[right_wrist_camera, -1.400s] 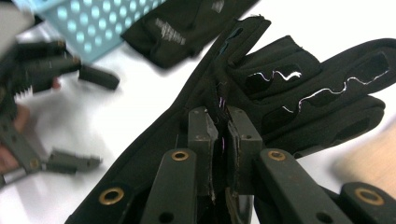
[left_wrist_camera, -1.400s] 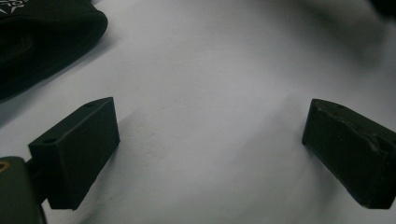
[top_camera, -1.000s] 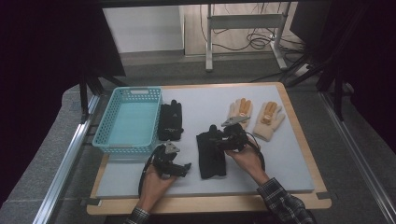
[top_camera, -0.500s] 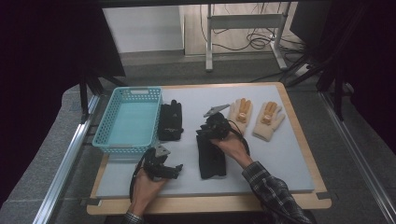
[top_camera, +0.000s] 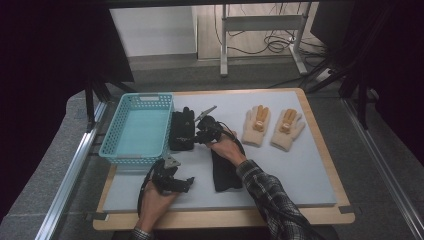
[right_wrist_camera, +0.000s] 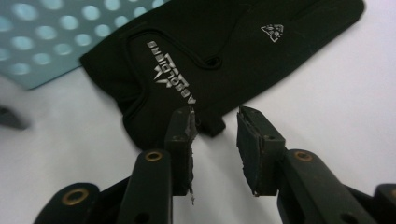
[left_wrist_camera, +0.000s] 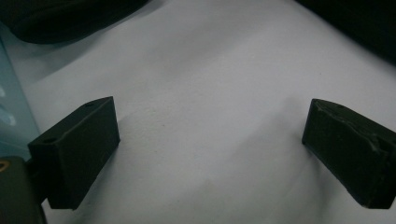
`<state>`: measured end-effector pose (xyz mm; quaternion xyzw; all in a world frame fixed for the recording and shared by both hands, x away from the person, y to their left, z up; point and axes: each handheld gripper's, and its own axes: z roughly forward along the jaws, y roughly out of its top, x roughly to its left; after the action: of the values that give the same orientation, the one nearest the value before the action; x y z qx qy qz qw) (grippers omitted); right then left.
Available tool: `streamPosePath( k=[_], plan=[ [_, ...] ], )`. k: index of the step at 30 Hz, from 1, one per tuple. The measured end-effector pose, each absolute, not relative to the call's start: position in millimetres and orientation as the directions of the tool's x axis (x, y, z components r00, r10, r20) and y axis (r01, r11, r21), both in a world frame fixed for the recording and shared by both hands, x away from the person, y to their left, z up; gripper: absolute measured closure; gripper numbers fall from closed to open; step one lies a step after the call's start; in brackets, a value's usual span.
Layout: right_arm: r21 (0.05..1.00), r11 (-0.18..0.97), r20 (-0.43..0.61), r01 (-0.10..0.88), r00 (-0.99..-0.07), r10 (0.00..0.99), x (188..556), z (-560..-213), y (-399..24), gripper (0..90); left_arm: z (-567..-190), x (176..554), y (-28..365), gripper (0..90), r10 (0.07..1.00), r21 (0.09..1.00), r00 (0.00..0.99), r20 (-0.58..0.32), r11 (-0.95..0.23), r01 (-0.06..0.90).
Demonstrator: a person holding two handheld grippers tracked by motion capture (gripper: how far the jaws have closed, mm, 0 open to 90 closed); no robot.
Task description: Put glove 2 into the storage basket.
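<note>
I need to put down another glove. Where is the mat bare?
Bare: right of the tan gloves, and the near strip right of the sleeve. Crowded: between the basket and tan gloves, with both black gloves and the right hand-held gripper.

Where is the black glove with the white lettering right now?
In the high view, the black glove lies flat on the table's left half, right beside the blue basket, with the right tool reaching toward it.

Right tongs (top_camera: pixel 200 134) just beside sports glove (top_camera: pixel 181 131) on worktop (top_camera: pixel 310 170); basket (top_camera: pixel 137 130) beyond it. Second glove (top_camera: pixel 225 167) behind them, mitten pair (top_camera: pixel 272 127) well right. Left tongs (top_camera: pixel 192 181) nearer the person.
</note>
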<state>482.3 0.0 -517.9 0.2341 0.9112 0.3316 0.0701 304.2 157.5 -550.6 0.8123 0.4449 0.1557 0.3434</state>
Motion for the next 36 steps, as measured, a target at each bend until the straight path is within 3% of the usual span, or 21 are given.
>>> streamPosePath(
  k=[3,5,7,14,18,21,32,36],
  plan=[
    [0.617,0.684,0.028,0.388,-0.880,0.474,485.3,-523.2,5.5,66.9,-550.6,304.2,157.4,4.2,0.830,0.696,0.556,-0.051,-0.369,0.615],
    [0.623,0.682,0.042,0.384,-0.886,0.461,485.2,-524.9,7.6,80.1,-550.6,304.2,157.4,4.2,0.830,0.696,0.556,-0.051,-0.369,0.615],
    [0.617,0.693,0.010,0.373,-0.884,0.467,482.2,-524.7,8.3,84.6,-550.6,304.2,157.5,4.2,0.830,0.696,0.556,-0.051,-0.369,0.615],
    [0.647,0.655,0.043,0.391,-0.876,0.481,467.5,-511.7,-10.0,85.0,-550.9,304.2,157.2,4.2,0.831,0.698,0.553,-0.054,-0.364,0.616],
    [0.633,0.667,0.106,0.393,-0.897,0.428,441.0,-501.6,-30.6,82.9,-550.8,304.2,157.2,4.2,0.831,0.697,0.554,-0.054,-0.365,0.616],
    [0.683,0.629,0.072,0.372,-0.891,0.448,437.6,-491.8,-40.4,65.9,-550.8,304.2,157.2,4.2,0.831,0.697,0.554,-0.053,-0.366,0.616],
    [0.682,0.644,0.000,0.345,-0.881,0.473,473.0,-514.8,11.8,41.4,-550.7,304.3,157.6,4.2,0.830,0.696,0.556,-0.053,-0.368,0.616],
    [0.649,0.657,0.023,0.383,-0.873,0.487,482.4,-528.0,21.8,40.3,-550.7,304.4,157.6,4.2,0.829,0.696,0.556,-0.053,-0.369,0.616]
  ],
)
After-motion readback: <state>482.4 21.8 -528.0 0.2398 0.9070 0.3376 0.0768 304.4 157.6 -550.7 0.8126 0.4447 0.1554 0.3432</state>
